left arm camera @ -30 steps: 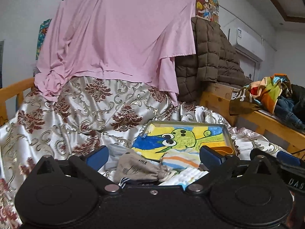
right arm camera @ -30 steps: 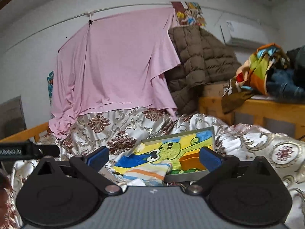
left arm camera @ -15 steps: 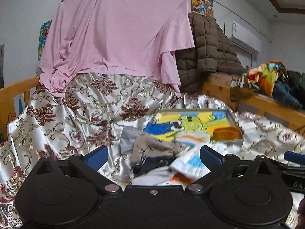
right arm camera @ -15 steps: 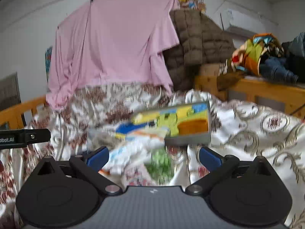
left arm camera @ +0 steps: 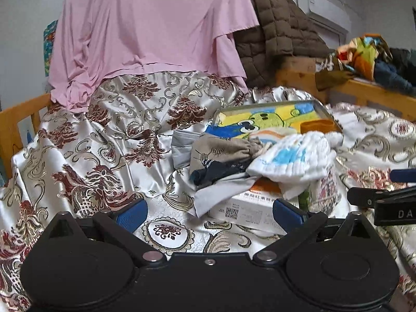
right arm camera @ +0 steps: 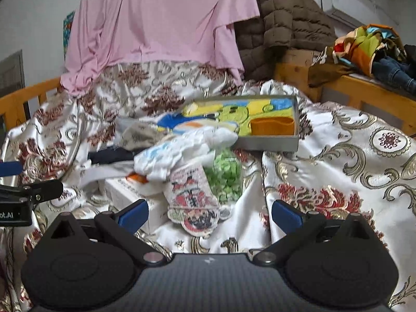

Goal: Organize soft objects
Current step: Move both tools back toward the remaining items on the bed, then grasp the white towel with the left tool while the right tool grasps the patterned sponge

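Note:
A heap of soft things lies on the patterned bedspread [left arm camera: 109, 140]: a white and blue cloth [left arm camera: 293, 158] [right arm camera: 176, 153], a beige drawstring pouch [left arm camera: 221, 150], a dark sock [left arm camera: 218, 171] and a grey cloth [left arm camera: 221, 195]. Behind it is a shallow tray [right arm camera: 267, 143] with a cartoon lining and an orange cup [right arm camera: 271, 126]. My left gripper [left arm camera: 209, 214] is open and empty, short of the heap. My right gripper [right arm camera: 209, 212] is open and empty, in front of a cartoon packet [right arm camera: 195, 202] and a bag of green pieces [right arm camera: 226, 179].
A white box [left arm camera: 247, 208] lies under the cloths. A pink sheet [left arm camera: 145, 26] and a brown quilted jacket [left arm camera: 280, 26] hang behind. A wooden bench [right arm camera: 364, 96] with piled clothes stands at the right. A wooden bed rail [left arm camera: 15, 119] runs at the left.
Both grippers have pulled back and tilted down from the tray. The heap, white box, cartoon packet and green bag have come into view. Both stay open and empty.

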A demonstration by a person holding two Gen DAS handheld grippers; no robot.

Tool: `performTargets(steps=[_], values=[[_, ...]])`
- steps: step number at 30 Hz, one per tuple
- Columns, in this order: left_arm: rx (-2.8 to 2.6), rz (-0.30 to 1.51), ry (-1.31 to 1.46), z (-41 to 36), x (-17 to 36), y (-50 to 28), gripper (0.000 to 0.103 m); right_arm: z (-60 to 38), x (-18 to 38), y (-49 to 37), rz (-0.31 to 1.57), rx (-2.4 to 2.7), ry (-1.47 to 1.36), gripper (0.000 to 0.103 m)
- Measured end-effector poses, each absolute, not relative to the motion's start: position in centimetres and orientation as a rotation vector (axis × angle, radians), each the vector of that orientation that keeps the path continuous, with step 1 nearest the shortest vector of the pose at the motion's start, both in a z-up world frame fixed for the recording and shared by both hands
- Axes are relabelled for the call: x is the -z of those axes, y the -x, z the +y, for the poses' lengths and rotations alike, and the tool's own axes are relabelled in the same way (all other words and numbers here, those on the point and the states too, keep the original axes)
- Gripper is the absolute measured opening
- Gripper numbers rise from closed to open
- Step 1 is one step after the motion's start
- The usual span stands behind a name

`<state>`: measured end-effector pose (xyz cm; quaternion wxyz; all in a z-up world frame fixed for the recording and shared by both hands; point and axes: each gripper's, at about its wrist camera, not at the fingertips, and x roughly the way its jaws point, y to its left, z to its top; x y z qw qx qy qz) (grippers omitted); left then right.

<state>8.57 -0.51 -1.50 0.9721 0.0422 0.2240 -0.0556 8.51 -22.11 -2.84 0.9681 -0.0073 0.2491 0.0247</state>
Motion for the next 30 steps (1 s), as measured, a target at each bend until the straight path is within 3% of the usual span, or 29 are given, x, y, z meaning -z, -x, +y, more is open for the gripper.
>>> performTargets(steps=[30], values=[[0.147, 0.501, -0.276, -2.6, 3.4, -13.0, 0.102, -22.4, 5.0, -11.6, 0.683, 0.001, 0.025, 0.103]])
